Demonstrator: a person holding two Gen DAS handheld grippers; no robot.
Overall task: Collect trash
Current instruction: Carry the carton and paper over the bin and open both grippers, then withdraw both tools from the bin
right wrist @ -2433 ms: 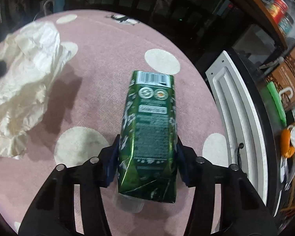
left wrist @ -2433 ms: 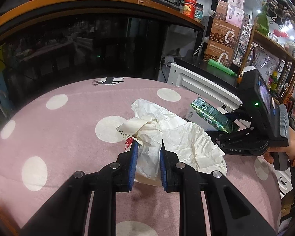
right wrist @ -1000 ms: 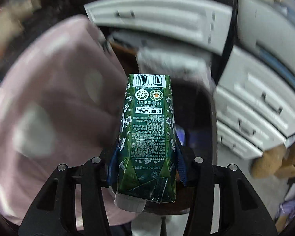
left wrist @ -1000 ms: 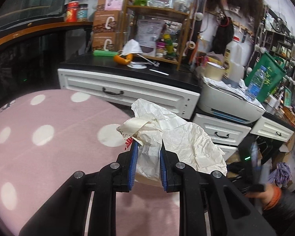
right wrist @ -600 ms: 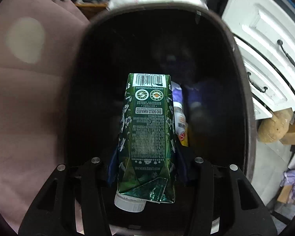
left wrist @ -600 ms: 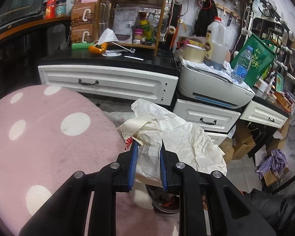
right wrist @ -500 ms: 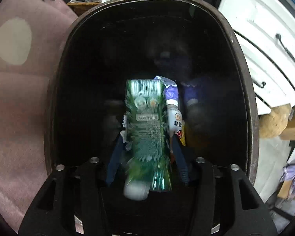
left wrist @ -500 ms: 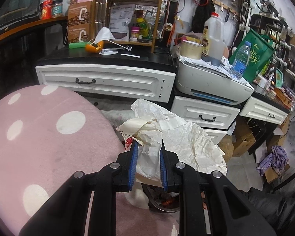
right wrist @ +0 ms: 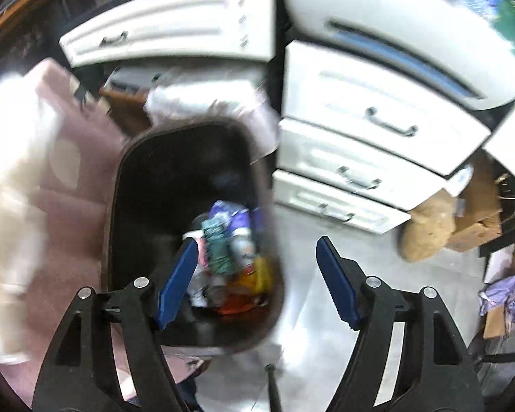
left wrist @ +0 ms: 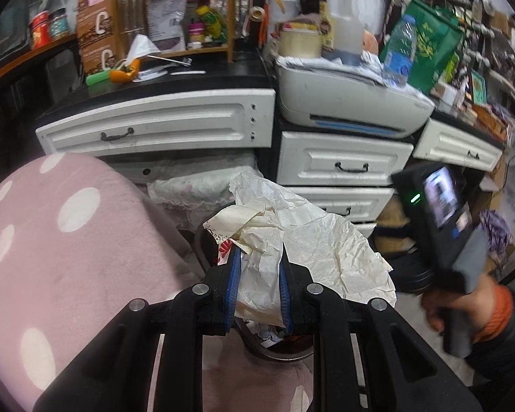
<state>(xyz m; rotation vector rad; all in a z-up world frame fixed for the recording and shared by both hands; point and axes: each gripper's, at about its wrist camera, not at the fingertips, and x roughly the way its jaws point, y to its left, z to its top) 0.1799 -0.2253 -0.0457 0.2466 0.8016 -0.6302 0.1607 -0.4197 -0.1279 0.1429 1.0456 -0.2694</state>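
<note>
Down inside bin (right wrist: 116, 185) now, green carton (right wrist: 218, 245), from opening right gripper (right wrist: 257, 257) jaws.

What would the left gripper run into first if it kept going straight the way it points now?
Probably the open trash bin: the left gripper, shut on the crumpled paper, points down at its rim and contents, though depth is unclear.
</note>
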